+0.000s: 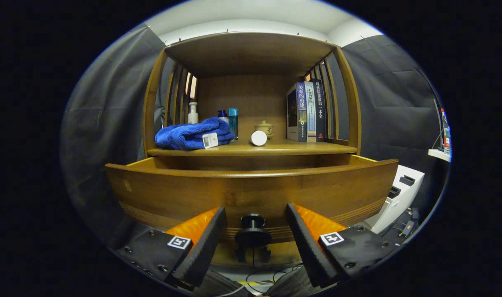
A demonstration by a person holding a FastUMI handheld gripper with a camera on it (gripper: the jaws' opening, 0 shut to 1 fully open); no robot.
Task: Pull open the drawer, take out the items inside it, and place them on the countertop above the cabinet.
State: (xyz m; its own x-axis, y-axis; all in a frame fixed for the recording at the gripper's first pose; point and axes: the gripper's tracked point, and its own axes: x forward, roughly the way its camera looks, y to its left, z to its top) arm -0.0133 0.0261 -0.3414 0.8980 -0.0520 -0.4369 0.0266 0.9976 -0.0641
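The wooden drawer [251, 187] of the cabinet stands pulled out toward me, its front panel just ahead of the fingers. Its dark round knob [253, 231] sits between the fingertips, touched by neither finger. My gripper [255, 214] is open. The drawer's inside is hidden behind its front panel. Above it runs the countertop [275, 147], where a blue folded towel [191, 134] with a white tag lies at the left and a white round-ended object [259, 137] lies in the middle.
On the countertop also stand a pump bottle [192, 112], a blue bottle [233, 119], a small lidded jar [264, 128] and several upright books [306, 111]. A white box [399, 194] and cables sit low at the right, beside the drawer.
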